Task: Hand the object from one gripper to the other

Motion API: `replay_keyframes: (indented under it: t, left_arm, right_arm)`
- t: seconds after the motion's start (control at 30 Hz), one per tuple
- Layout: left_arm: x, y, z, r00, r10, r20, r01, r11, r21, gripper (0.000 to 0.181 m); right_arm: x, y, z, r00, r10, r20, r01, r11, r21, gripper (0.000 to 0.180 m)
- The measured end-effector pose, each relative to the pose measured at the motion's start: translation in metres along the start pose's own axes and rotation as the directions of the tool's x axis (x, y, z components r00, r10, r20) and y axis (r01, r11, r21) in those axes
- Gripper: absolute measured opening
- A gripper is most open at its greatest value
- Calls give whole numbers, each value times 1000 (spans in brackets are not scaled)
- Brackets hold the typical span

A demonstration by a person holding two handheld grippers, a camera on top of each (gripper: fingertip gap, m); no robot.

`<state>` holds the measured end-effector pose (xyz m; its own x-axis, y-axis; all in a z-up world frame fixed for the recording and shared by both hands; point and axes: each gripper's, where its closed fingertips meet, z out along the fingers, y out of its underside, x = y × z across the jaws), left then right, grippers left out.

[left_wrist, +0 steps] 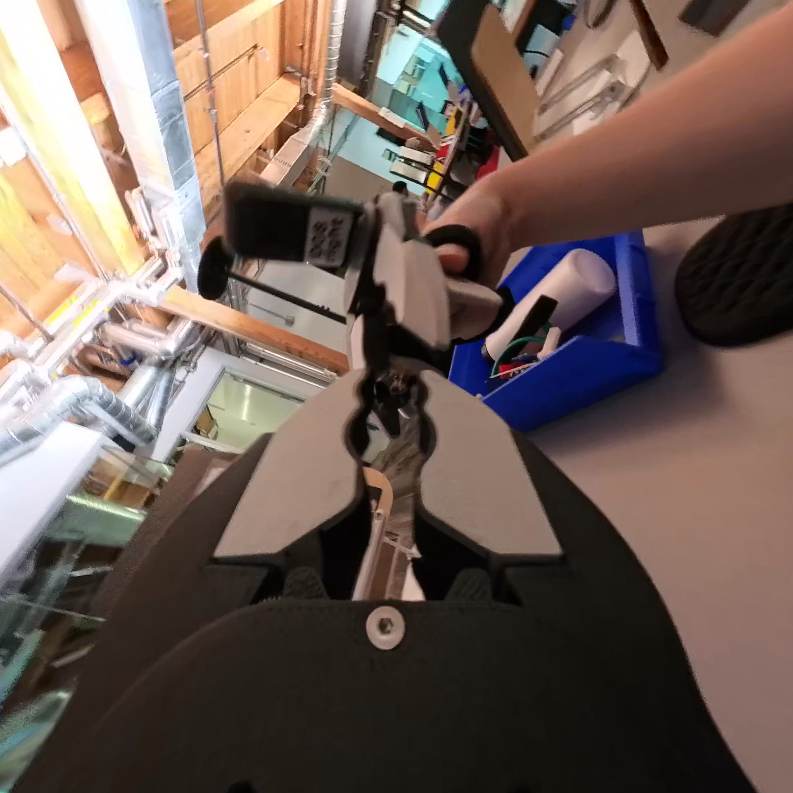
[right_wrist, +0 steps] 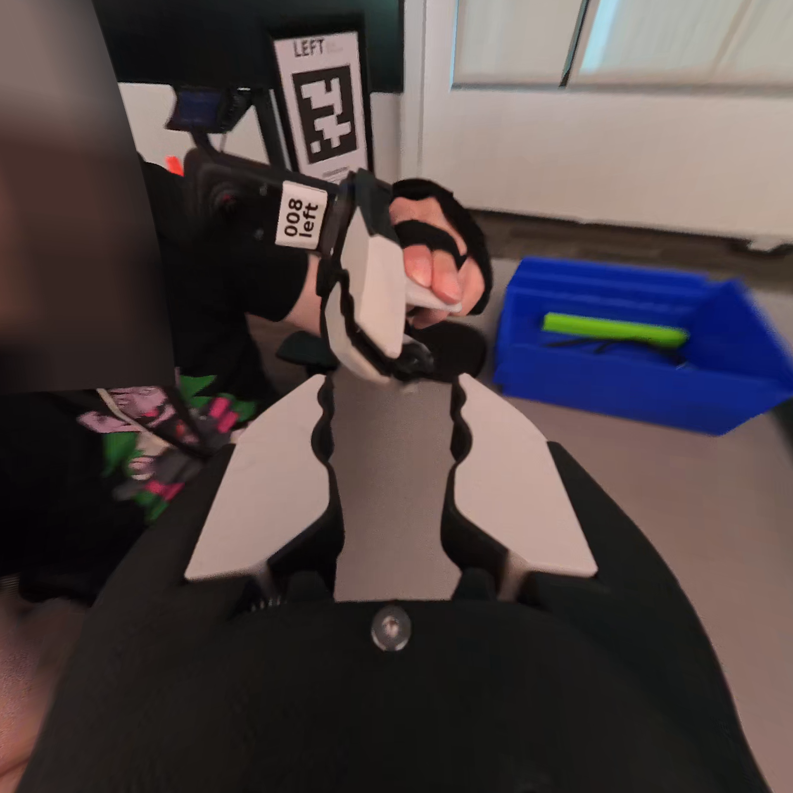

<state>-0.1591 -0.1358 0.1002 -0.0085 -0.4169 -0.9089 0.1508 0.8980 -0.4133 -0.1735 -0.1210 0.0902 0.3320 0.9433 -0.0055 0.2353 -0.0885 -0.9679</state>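
My left gripper point(left_wrist: 392, 386) is shut on a small black object with shiny metal bits point(left_wrist: 391, 397), pinched at the fingertips and held above the grey table point(left_wrist: 643, 536). My right gripper point(left_wrist: 394, 347) faces it tip to tip, just beyond the object. In the right wrist view my right gripper point(right_wrist: 391, 382) is open with a wide gap and nothing between its fingers. The left gripper point(right_wrist: 397, 364) hangs just past its tips, holding the black object point(right_wrist: 414, 360). The object is small and blurred, so I cannot tell what it is.
A blue bin point(left_wrist: 558, 394) stands on the table behind the grippers, with a white cylinder point(left_wrist: 575, 287) and wires in it. The bin point(right_wrist: 643, 386) also holds a green stick point(right_wrist: 613, 330). A black oval pad point(left_wrist: 738, 292) lies beside it. A person's body point(right_wrist: 128, 429) is close on the left. Less than 4 cm separates the two grippers' tips. From either gripper's tips it is about 35 cm to the white cylinder point(left_wrist: 575, 287).
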Motion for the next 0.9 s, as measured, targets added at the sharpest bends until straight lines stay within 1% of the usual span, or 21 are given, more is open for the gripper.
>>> replay_keyframes:
  t: [0.03, 0.1, 0.13, 0.17, 0.27, 0.33, 0.4, 0.47, 0.57, 0.6, 0.63, 0.7, 0.73, 0.8, 0.87, 0.9]
  left_arm:
    - [-8, 1, -2, 998, -56, 17, 55, 998, 14, 5]
    - [-21, 3, -5, 980, -196, 21, 194, 980, 44, 5]
    - [-26, 4, -6, 964, -264, 12, 264, 963, 53, 5]
    - [-31, 6, -6, 947, -321, 9, 320, 945, 62, 5]
    - [-46, 16, -9, 891, -453, 21, 451, 890, 74, 5]
    - [-57, 21, -12, 821, -570, 19, 566, 819, 96, 5]
    - [-63, 22, -14, 706, -707, -43, 706, 698, 116, 5]
    - [-66, 18, -17, 551, -820, -156, 834, 536, 129, 5]
    - [-71, 15, -21, 313, -901, -301, 950, 292, 111, 5]
    - [-73, 16, -21, 248, -913, -325, 969, 226, 104, 5]
    - [-75, 18, -22, 190, -920, -344, 981, 166, 98, 5]
    - [-76, 20, -21, 84, -921, -380, 995, 59, 77, 5]
    - [-74, 20, -20, 31, -916, -399, 998, 9, 58, 5]
    - [-71, 18, -19, -64, -895, -442, 997, -78, 15, 5]
    - [-67, 16, -17, -130, -875, -467, 991, -133, -26, 5]
    - [-66, 17, -16, -153, -869, -470, 987, -155, -36, 5]
  right_arm:
    - [2, -4, -2, 997, -64, -41, 65, 998, 20, 55]
    - [5, -15, -6, 977, -175, -118, 183, 982, 57, 54]
    - [5, -21, -8, 965, -212, -154, 225, 971, 77, 50]
    - [7, -25, -9, 953, -238, -189, 259, 961, 93, 42]
    - [23, -29, -11, 915, -263, -306, 297, 952, 71, 43]
    - [36, -32, -16, 869, -280, -408, 325, 944, 45, 44]
    - [39, -35, -14, 797, -373, -475, 418, 908, -12, 45]
    - [37, -40, -10, 717, -459, -524, 500, 863, -70, 45]
    - [31, -52, -3, 618, -532, -578, 587, 802, -110, 43]
    - [27, -58, -3, 572, -552, -606, 624, 773, -114, 41]
    - [24, -64, -3, 498, -588, -638, 675, 724, -140, 38]
    - [20, -69, -1, 324, -663, -675, 740, 622, -255, 37]
    - [20, -67, 3, 257, -706, -660, 748, 578, -327, 37]
    - [25, -61, 11, 176, -763, -622, 729, 526, -439, 37]
    - [28, -59, 16, 148, -779, -609, 711, 512, -482, 36]
    - [29, -61, 14, 125, -773, -622, 705, 511, -492, 31]
